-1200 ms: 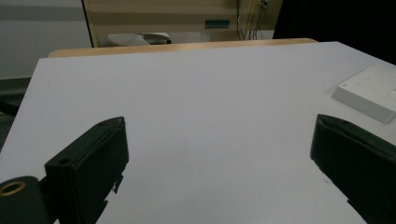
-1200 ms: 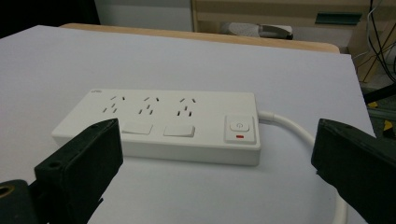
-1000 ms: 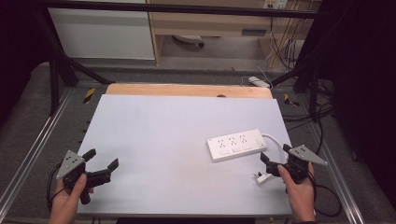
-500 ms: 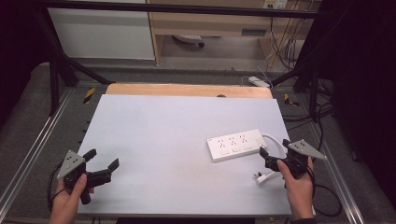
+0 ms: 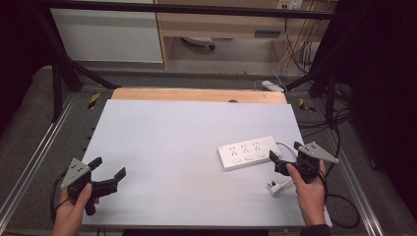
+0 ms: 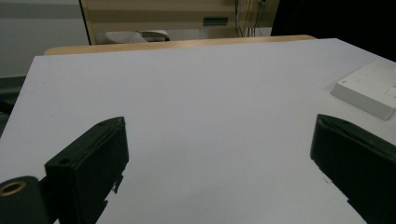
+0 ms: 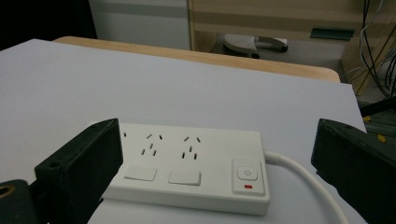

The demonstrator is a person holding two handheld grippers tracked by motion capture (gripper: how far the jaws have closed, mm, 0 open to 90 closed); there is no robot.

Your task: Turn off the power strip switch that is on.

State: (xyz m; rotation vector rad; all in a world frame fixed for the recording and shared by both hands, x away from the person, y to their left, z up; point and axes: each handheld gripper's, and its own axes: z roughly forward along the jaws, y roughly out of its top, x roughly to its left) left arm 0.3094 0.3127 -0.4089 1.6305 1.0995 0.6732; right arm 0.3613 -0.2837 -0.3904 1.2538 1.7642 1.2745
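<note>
Approach step, by the look of it: right gripper with jaws wide open and empty just beside white power strip at tabletop right, left gripper likewise wide and empty; next, likely closing on strip.

On the table we find the power strip at about four o'clock from the centre, its cord leaving the right end and curling back to the plug at five o'clock. Our right gripper sits just right of the strip; our left gripper sits at eight o'clock, well apart.
</note>
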